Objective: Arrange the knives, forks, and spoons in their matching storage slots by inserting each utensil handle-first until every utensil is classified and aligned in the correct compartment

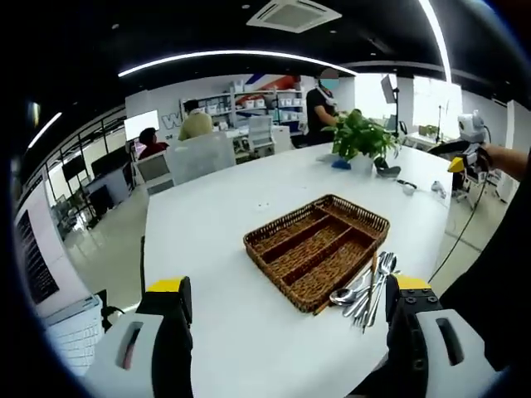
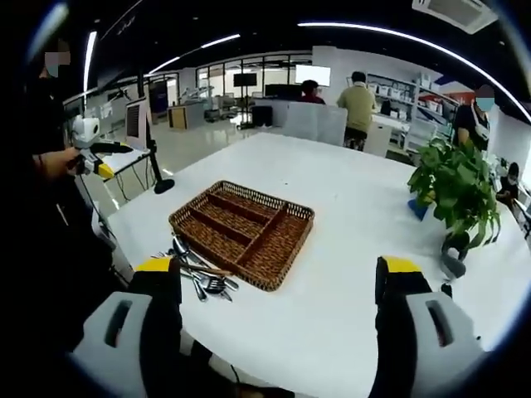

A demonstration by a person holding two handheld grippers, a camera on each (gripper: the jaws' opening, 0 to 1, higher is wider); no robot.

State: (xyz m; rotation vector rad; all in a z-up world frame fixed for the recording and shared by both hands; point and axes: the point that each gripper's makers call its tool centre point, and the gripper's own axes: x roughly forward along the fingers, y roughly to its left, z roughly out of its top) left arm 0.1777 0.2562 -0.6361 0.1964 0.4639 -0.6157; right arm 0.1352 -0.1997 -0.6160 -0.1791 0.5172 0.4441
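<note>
A brown wicker cutlery tray [image 1: 316, 249] [image 2: 241, 231] with long divided slots lies on the white table [image 1: 241, 215] [image 2: 348, 207], and its slots look bare. A loose pile of metal spoons, forks and knives [image 1: 367, 288] [image 2: 194, 269] lies on the table against the tray's near side. My left gripper [image 1: 290, 311] hovers above the table short of the tray, jaws wide apart, holding nothing. My right gripper [image 2: 278, 290] hangs just short of the tray's corner, also open and holding nothing.
A potted green plant [image 1: 362, 137] [image 2: 455, 186] stands at the table's far side with small items near it. A person at the side holds another gripper device [image 1: 470, 153] [image 2: 90, 149]. Several people sit or stand at desks behind.
</note>
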